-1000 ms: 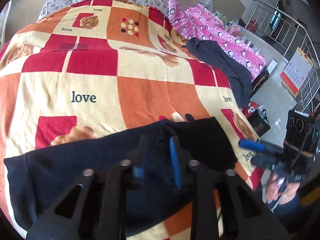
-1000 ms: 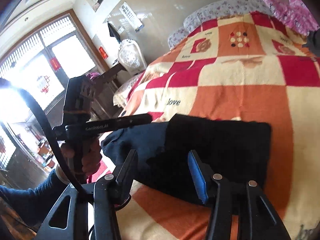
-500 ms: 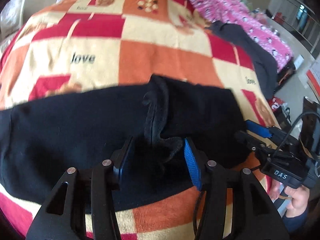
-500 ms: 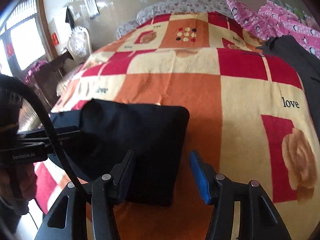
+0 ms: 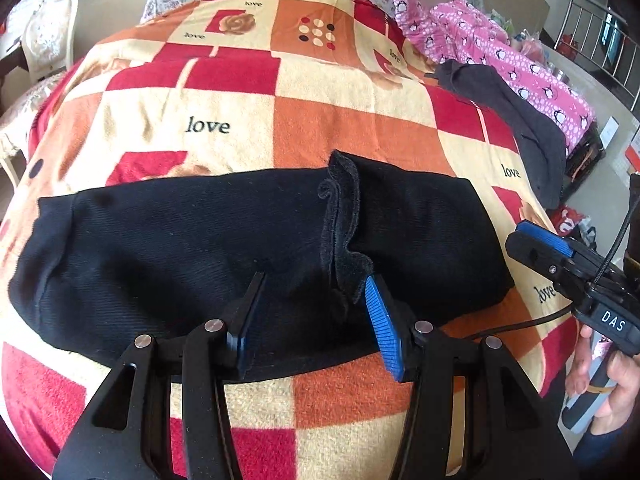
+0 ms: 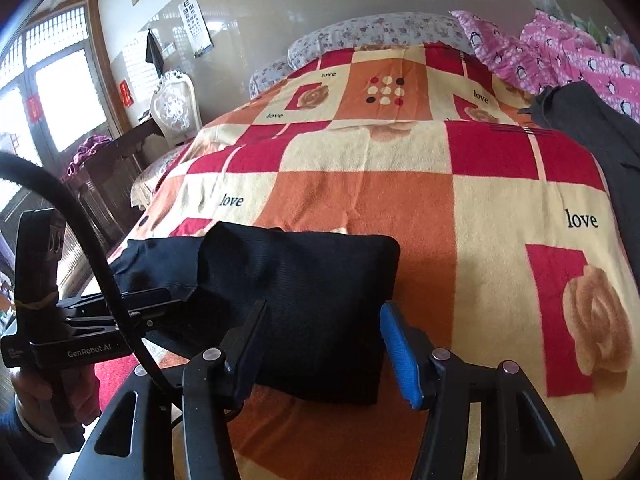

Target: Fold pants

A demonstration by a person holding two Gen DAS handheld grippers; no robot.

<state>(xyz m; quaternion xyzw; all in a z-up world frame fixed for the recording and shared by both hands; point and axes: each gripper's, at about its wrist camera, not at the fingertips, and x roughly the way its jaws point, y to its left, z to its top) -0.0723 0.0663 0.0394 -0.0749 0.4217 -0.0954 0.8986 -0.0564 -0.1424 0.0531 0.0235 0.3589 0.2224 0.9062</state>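
Pants point(image 5: 200, 248) (black, partly folded) lie beneath both spread, empty grippers: left gripper point(image 5: 316, 300), right gripper point(image 6: 324, 332).

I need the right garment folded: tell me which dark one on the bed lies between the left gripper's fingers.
The black pants, spread across the near blanket edge. The grey garment lies far right beside the pink penguin bedding.

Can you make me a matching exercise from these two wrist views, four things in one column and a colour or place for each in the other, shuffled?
Things:
1. pants
2. penguin-print bedding
3. grey garment
4. white chair

Descriptions:
A. pink, along the bed's far right side
B. black, lying across the near end of the checked blanket
C. beside the bed, near the window
D. draped over the bed's right edge, next to the pink fabric

Pairs: 1-B, 2-A, 3-D, 4-C
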